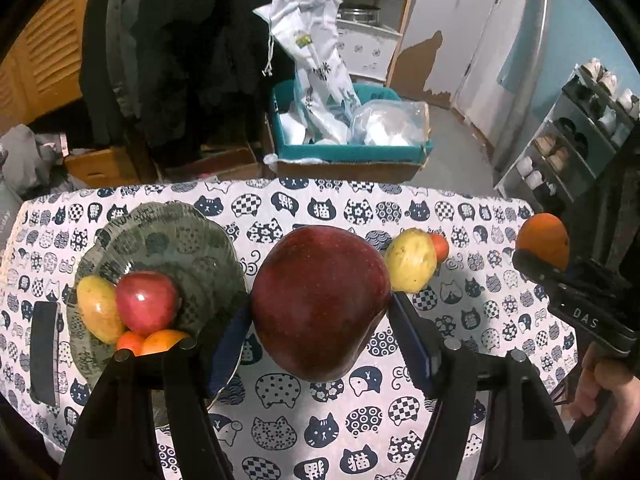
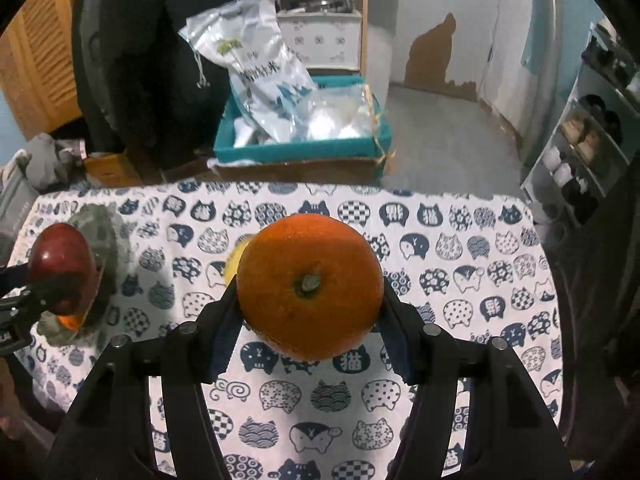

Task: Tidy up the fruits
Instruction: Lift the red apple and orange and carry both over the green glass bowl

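The left hand-held gripper is clenched on a dark red apple, held above the cat-print worktop. The right hand-held gripper clasps an orange likewise. Beyond, a glass plate holds several fruits; a yellow fruit lies on the cloth.

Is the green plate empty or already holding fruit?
Holding fruit: the plate carries a red apple, a yellow-green fruit and two orange ones at its near edge.

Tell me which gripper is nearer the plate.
Left. The left gripper, holding an apple, is right beside the plate; the right gripper is farther off with an orange.
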Motion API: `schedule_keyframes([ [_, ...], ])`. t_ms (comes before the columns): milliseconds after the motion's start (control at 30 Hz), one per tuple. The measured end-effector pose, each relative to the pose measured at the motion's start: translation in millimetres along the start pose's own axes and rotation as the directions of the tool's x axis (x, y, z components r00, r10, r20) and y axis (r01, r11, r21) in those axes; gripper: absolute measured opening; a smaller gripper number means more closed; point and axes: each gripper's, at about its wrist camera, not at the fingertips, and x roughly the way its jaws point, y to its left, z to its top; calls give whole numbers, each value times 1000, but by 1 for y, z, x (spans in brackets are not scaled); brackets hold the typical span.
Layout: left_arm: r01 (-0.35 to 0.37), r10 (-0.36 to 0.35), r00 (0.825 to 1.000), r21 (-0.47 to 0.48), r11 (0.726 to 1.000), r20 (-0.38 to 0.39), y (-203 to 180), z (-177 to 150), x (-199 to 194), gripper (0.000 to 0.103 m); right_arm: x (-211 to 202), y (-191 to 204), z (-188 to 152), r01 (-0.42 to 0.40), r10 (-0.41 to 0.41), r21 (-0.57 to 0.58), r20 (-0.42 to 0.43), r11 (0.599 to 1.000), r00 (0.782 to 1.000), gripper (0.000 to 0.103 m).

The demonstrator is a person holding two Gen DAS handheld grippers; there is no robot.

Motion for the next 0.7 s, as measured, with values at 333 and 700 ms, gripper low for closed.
schedule_keyframes([
  [333,11,-11,998,-8,1000,64,5,6,-36,72,-40,15,11,-19,22,-38,81,999,996,63],
  [700,9,-7,992,-16,1000,123,18,8,-67,72,-57,33,19,-52,59,-61,117,997,991,63],
])
